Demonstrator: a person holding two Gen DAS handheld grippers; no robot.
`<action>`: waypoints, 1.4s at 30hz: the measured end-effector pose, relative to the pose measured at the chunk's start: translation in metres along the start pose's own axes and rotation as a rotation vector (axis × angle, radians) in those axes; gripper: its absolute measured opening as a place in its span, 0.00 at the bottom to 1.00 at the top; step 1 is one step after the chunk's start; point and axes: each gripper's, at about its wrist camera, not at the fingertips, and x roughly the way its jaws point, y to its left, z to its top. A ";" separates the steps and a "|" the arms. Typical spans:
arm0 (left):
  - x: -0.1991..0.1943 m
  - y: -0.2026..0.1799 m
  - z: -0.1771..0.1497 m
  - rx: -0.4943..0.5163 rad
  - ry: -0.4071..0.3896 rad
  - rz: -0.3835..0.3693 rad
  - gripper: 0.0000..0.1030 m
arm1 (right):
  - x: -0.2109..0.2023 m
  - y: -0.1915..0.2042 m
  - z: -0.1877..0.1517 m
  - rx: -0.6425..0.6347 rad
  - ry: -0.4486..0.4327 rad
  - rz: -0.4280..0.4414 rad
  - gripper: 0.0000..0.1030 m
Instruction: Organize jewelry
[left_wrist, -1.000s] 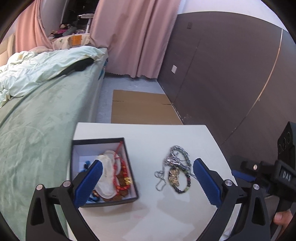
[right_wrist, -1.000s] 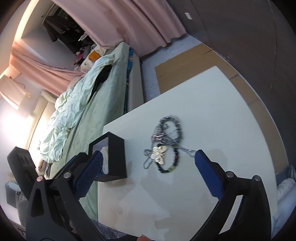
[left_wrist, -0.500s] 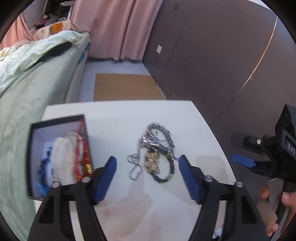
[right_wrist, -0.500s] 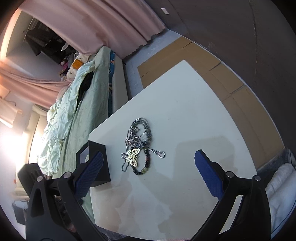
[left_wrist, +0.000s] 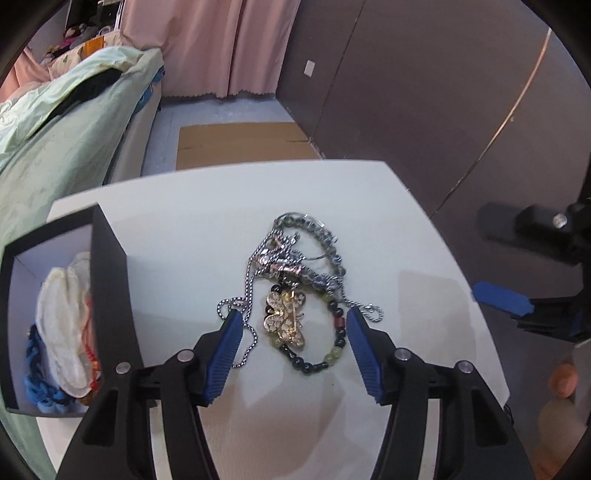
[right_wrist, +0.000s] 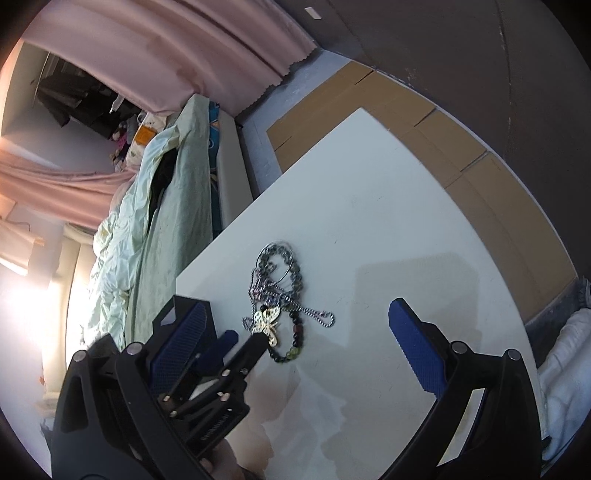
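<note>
A tangled pile of jewelry lies on the white table (left_wrist: 184, 229): a gold butterfly brooch (left_wrist: 286, 321), a dark beaded bracelet (left_wrist: 334, 350), a silver chain (left_wrist: 248, 291) and a grey bead string (left_wrist: 321, 236). My left gripper (left_wrist: 293, 325) is open and low, its blue fingers either side of the brooch. The pile also shows in the right wrist view (right_wrist: 282, 306). My right gripper (right_wrist: 295, 328) is open and empty, above the table to the pile's right. A black box (left_wrist: 110, 280) at the left holds white, red and blue pieces.
A bed with a pale green cover (left_wrist: 55, 122) runs along the table's left side. Cardboard (left_wrist: 240, 144) lies on the floor beyond the table. A dark wall panel (left_wrist: 424, 92) stands at the right. The left gripper's body (right_wrist: 221, 354) shows in the right wrist view.
My left gripper has moved right from the box and down to the pile, its fingers narrowing around the brooch. My right gripper has drifted, staying open.
</note>
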 end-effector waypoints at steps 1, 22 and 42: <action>0.005 0.002 0.000 -0.009 0.012 0.004 0.54 | -0.001 -0.001 0.002 0.007 -0.006 -0.003 0.96; -0.019 0.014 0.005 -0.037 -0.044 0.033 0.16 | 0.004 0.002 0.004 -0.010 0.002 0.027 0.94; -0.078 0.043 0.014 -0.099 -0.136 -0.011 0.17 | 0.067 0.022 -0.001 -0.055 0.081 0.070 0.40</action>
